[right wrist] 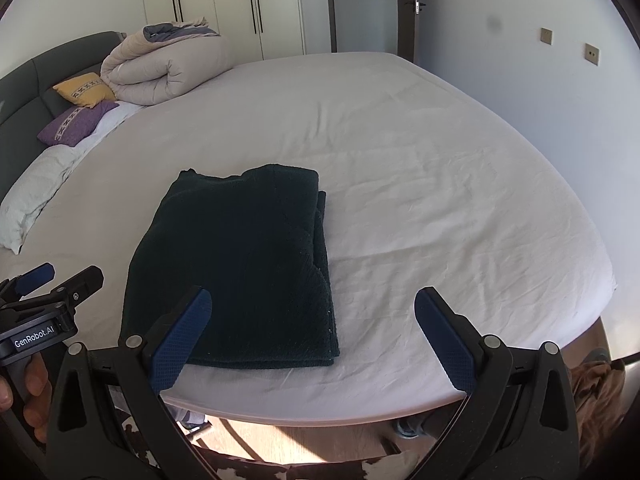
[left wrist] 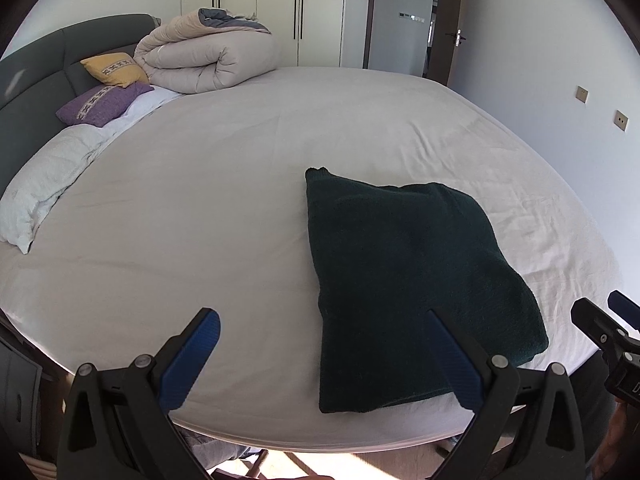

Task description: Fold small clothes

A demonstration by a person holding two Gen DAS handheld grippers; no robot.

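Right wrist view: I'm hovering both grippers, left gripper and right gripper, jaws wide and empty; nudging the folded dark garment risks unfolding it.

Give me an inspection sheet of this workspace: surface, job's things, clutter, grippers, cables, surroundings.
Surface: bed under a pale, lightly wrinkled sheet.
Job's things: dark green garment, folded into a flat rectangle with stacked layers showing at its right edge, lying near the bed's front edge.
Clutter: rolled beige duvet, yellow cushion, purple cushion and white pillow, all at the headboard end, apart from the garment.
Grippers: left gripper open, holding nothing; right gripper open, holding nothing; both at the bed's front edge.
Cables: nothing seen.
Surroundings: wardrobe, door, wall switches, wooden floor below the bed.
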